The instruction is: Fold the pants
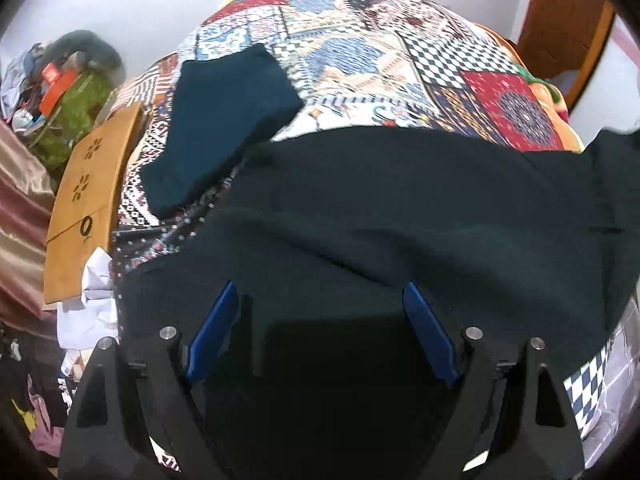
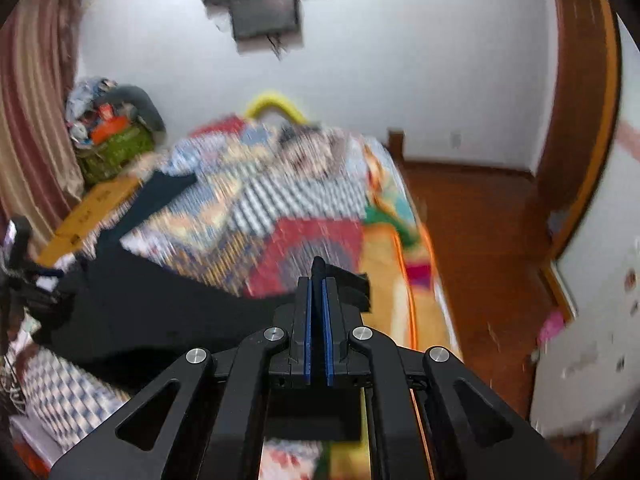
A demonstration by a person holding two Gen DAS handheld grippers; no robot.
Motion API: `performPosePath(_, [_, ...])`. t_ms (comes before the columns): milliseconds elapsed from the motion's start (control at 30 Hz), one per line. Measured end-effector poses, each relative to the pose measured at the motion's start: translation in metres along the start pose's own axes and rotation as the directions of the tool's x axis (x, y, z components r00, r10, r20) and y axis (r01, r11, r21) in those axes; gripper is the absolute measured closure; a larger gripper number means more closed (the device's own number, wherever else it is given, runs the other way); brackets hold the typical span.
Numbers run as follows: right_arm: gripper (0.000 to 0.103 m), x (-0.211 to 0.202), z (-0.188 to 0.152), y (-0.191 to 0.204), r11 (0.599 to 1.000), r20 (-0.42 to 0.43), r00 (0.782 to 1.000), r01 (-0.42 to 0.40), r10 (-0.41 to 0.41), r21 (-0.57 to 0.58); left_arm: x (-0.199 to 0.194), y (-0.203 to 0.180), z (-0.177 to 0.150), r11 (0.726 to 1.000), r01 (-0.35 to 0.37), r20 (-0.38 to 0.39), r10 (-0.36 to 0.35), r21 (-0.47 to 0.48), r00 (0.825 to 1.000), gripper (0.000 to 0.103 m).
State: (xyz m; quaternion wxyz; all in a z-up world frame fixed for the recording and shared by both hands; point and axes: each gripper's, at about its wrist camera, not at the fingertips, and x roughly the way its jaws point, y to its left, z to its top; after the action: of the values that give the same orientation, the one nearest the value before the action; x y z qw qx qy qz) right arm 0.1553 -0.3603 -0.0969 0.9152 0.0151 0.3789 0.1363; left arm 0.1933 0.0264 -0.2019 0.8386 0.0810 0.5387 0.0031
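Crosswise, pants [image 1: 400, 208] over bedspread [image 1: 360, 60]

The dark, spread-out fabric pants [image 1: 400, 208] lie across the near part of the patchwork-printed bedspread [image 1: 360, 60]. Behind them to the left, a folded teal cloth garment [image 1: 224, 120] rests on the same bedspread. Left of the bed stands a flat tan wooden board [image 1: 92, 196], with a heaped green basket [image 1: 76, 120] behind it.

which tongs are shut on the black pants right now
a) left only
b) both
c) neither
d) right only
d) The right tongs are pinched shut on a fold of the black pants, while the left tongs hang open over the pants, their blue pads wide apart.
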Motion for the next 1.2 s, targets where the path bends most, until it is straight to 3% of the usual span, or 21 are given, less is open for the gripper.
performPosePath(200, [0.098, 0.049, -0.066, -0.015, 0.998, -0.189, 0.981, 0.054, -0.045, 0.044, -0.004, -0.007, -0.010, 0.999, 0.040, 0.004, -0.040, -0.018, 0.999, 0.017])
performPosePath(333, [0.095, 0.053, -0.073, -0.010, 0.995, -0.195, 0.977, 0.098, -0.090, 0.032, -0.006, 0.004, -0.014, 0.994, 0.095, -0.008, -0.095, -0.053, 0.995, 0.017])
performPosePath(400, [0.086, 0.047, -0.064, -0.008, 0.994, -0.179, 0.979, 0.103, -0.093, 0.046, -0.016, 0.018, -0.014, 0.991, 0.108, 0.014, -0.107, -0.081, 0.994, 0.017])
performPosePath(500, [0.070, 0.039, -0.047, -0.002, 0.997, -0.157, 0.987, 0.053, -0.042, 0.061, -0.035, 0.041, -0.013, 0.986, 0.117, 0.077, -0.108, -0.116, 0.991, 0.016])
performPosePath(700, [0.070, 0.041, -0.004, 0.057, 0.998, -0.097, 0.995, -0.031, 0.026, -0.052, -0.059, 0.121, -0.017, 0.972, 0.043, 0.158, -0.006, -0.232, 0.987, 0.016])
performPosePath(933, [0.069, 0.083, 0.044, 0.155, 0.960, -0.100, 0.977, -0.202, 0.186, -0.191, -0.023, 0.203, -0.038, 0.945, 0.000, 0.071, 0.024, -0.326, 0.997, 0.016])
performPosePath(1200, [0.069, 0.153, 0.060, 0.256, 0.876, -0.235, 0.922, -0.372, 0.309, -0.306, 0.056, 0.230, -0.055, 0.924, 0.046, -0.062, -0.075, -0.381, 0.995, 0.016])
